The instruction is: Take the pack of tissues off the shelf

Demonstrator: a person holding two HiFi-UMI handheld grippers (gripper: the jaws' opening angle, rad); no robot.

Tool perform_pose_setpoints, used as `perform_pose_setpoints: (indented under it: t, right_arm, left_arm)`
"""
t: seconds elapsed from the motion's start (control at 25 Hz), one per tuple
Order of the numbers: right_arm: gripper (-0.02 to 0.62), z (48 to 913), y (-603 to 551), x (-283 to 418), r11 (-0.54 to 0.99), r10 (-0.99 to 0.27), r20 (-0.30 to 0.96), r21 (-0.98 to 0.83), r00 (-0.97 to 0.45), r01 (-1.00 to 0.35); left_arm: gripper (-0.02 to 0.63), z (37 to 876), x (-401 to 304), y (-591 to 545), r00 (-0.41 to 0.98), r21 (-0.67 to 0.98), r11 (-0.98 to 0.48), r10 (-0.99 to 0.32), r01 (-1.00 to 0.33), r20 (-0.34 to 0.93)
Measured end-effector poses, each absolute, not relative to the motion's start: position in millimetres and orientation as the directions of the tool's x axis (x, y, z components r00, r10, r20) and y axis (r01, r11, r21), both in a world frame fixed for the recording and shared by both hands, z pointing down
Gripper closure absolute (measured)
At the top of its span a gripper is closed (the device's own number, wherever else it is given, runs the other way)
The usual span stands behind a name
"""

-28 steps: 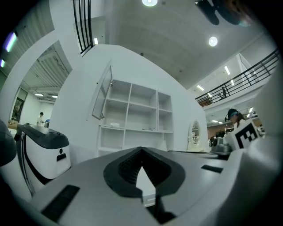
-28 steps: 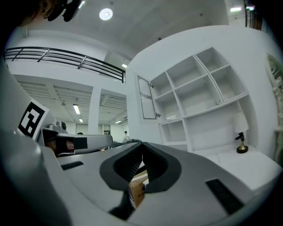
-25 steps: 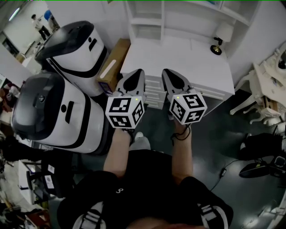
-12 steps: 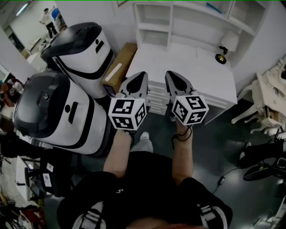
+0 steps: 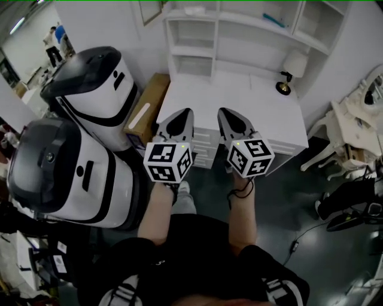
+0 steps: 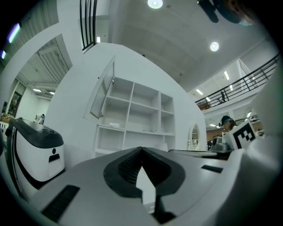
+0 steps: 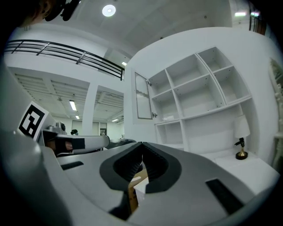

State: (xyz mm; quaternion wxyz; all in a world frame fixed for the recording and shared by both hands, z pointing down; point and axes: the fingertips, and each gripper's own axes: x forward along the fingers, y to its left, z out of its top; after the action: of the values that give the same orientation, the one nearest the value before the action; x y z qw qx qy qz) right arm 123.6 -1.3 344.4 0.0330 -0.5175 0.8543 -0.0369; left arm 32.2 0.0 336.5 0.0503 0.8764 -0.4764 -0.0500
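Left gripper (image 5: 187, 113) and right gripper (image 5: 222, 113) side by side before white desk (image 5: 239, 95); shelf unit (image 5: 192, 51) behind, table lamp (image 5: 291, 63) at desk's right rear.

The setting is a large indoor test hall or robotics lab, fitted out with a mock home corner.

- **Home mock-up:** a white desk (image 5: 239, 101) carries a white shelf unit (image 5: 239, 27) and a small table lamp (image 5: 287, 69). These stand against a partition wall (image 6: 79, 88) that stops short of the ceiling. Ornate white chairs (image 5: 353, 137) stand to the right.
- **Lab equipment:** large white-and-black machine housings (image 5: 66, 173) and a cardboard box (image 5: 143, 113) stand left of the desk.
- **Hall structure:** the floor (image 5: 287, 197) is dark and glossy. The high ceiling has recessed round lights (image 7: 108, 10) and a railed mezzanine (image 7: 66, 49).
- **Occupancy:** a person (image 5: 52, 40) stands in a further bay.
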Motion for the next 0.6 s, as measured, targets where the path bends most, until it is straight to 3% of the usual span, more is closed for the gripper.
perform_pose_setpoints:
  t: [0.6]
  right_arm:
    - [0.575, 372.3, -129.3, 121.2, 0.375, -0.924, 0.033, -0.136, -0.382, -0.917]
  left_arm:
    - [0.597, 370.3, 2.6, -141.0, 0.506, 0.225, -0.491, -0.862, -0.842, 0.014]
